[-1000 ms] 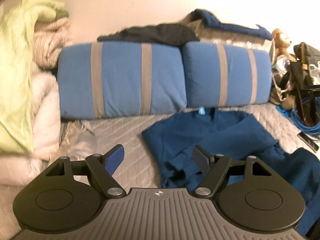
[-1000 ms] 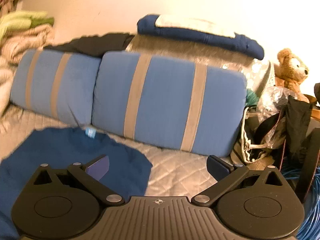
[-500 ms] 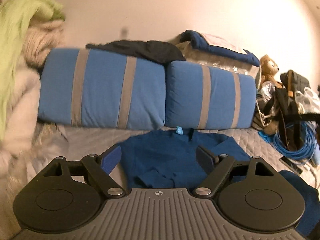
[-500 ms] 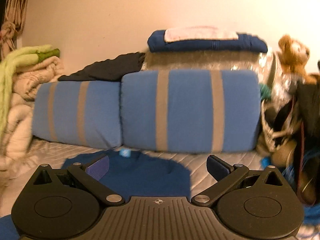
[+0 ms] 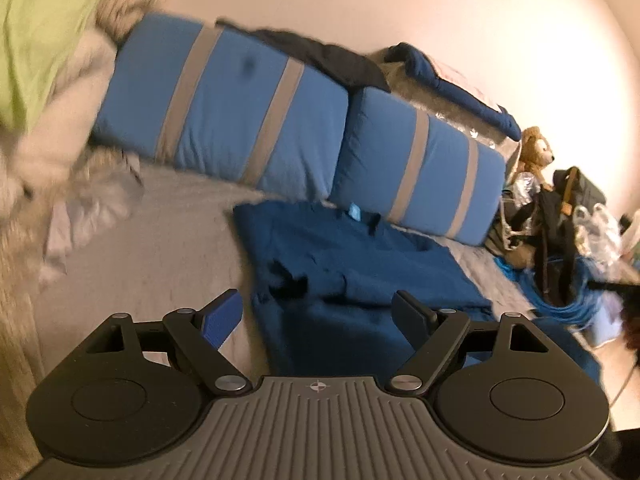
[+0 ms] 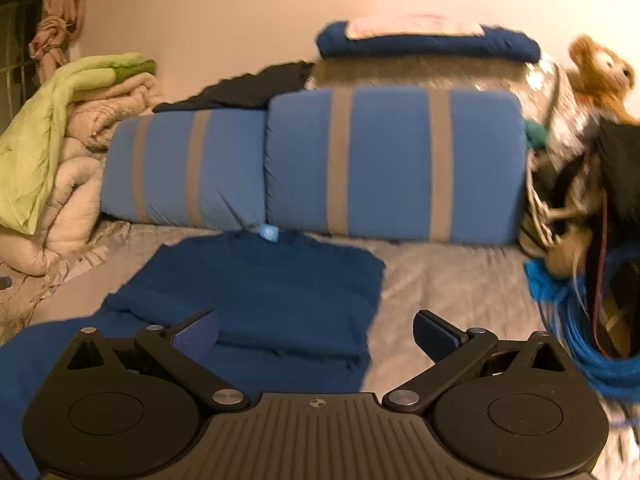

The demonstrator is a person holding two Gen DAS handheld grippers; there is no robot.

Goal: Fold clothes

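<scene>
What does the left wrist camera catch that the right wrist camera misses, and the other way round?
Only the left wrist view shows the rumpled folds with dark gaps on the near part of the dark blue shirt, and clear plastic bags at far right.

Only the right wrist view shows a knotted curtain in the top left corner and the shirt's smooth flat right edge.

Both show the shirt on the grey quilted bed, two blue striped cushions, a teddy bear, a green blanket and blue cable.
</scene>
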